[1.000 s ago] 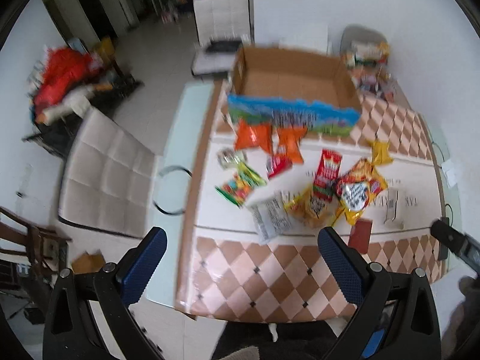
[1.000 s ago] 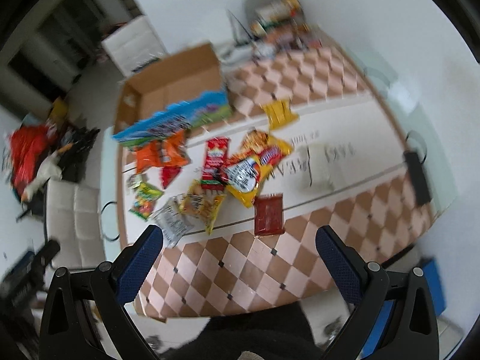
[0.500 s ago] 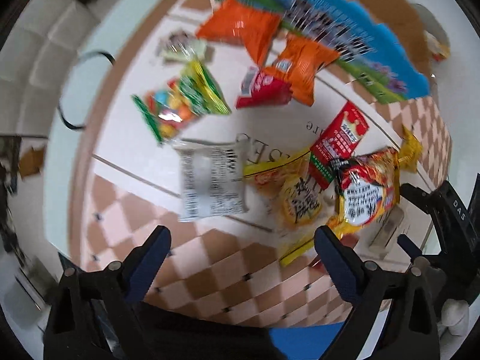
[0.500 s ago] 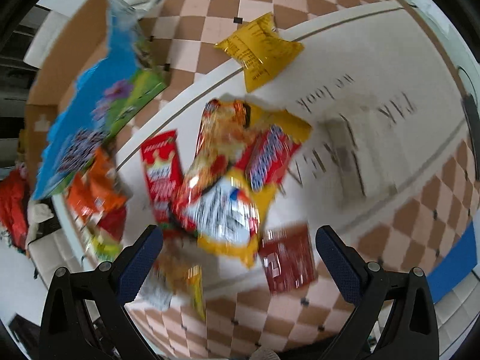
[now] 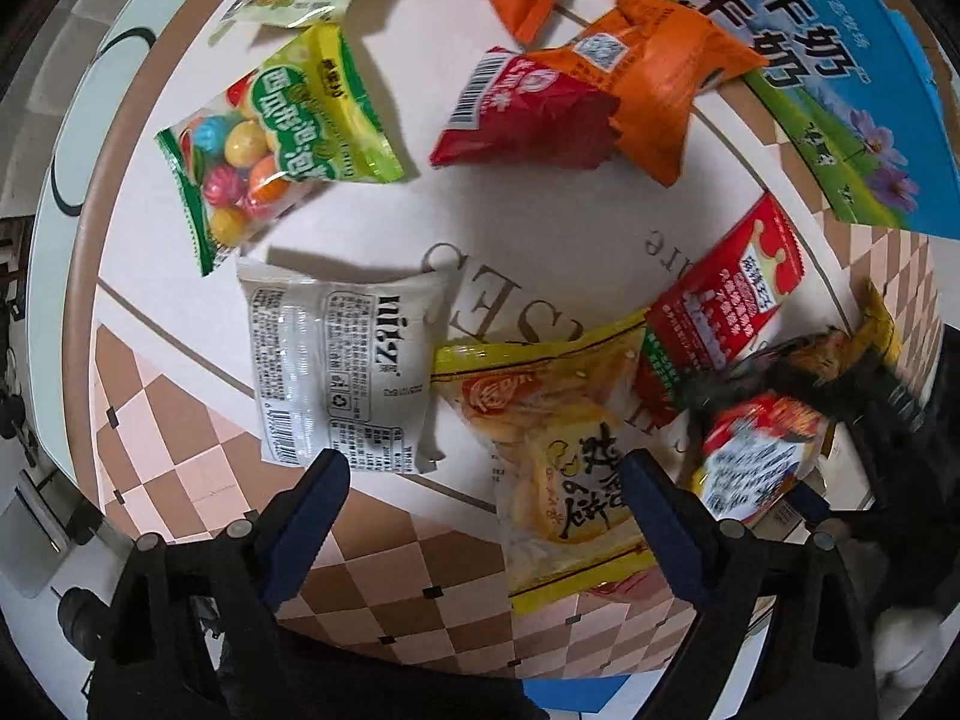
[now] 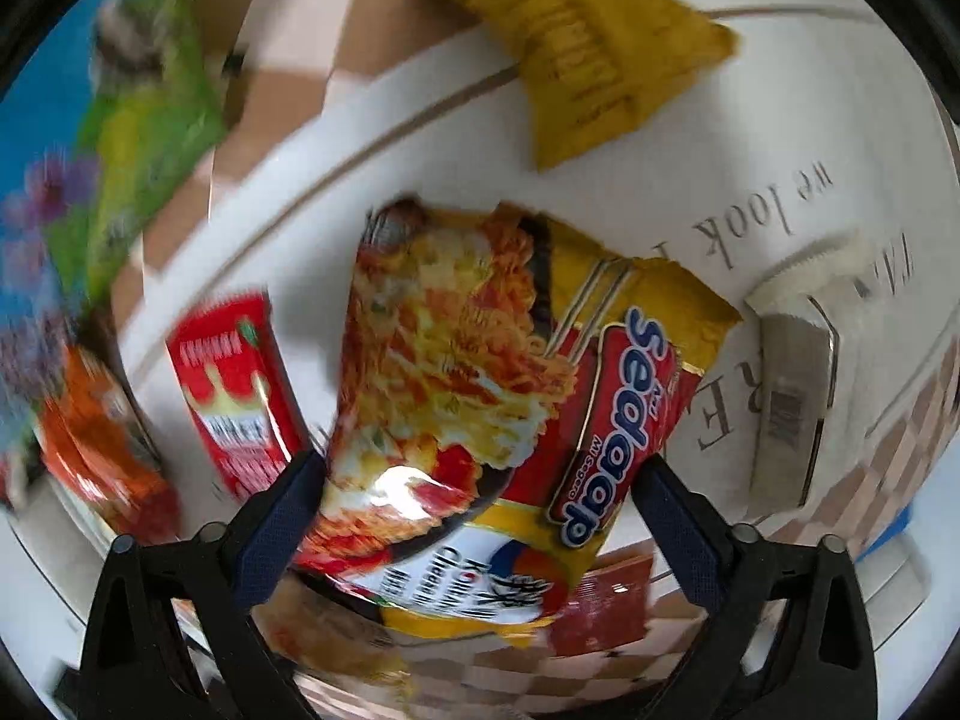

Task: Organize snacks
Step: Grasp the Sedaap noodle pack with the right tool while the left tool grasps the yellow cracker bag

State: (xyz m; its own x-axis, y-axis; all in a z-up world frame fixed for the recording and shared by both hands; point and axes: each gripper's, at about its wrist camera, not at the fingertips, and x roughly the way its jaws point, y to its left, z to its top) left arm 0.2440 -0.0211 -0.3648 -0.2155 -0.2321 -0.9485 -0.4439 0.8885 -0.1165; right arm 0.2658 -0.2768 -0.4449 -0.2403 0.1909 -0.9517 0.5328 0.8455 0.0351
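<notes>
Snack packets lie scattered on a table with a checked cloth (image 5: 180, 450). My left gripper (image 5: 480, 474) points down over a white cracker packet (image 5: 342, 372) and a yellow cake packet (image 5: 558, 438). Its jaws are closing, and the pads touch neither packet. My right gripper (image 6: 477, 471) stands open astride a yellow and red noodle packet (image 6: 480, 372), which lies flat between its fingers. The same noodle packet (image 5: 756, 456) shows blurred at the right of the left wrist view.
A green candy bag (image 5: 276, 138), a small red packet (image 5: 522, 114), orange packets (image 5: 660, 72) and a tall red packet (image 5: 726, 300) lie before the blue printed cardboard box (image 5: 840, 60). A yellow packet (image 6: 582, 54), a beige packet (image 6: 792, 384) and a dark red packet (image 6: 606, 606) surround the noodles.
Both grippers have dropped from high above the table to just over the snacks and tipped steeply downward. The left jaws have narrowed slightly. The right jaws now straddle the noodle packet.
</notes>
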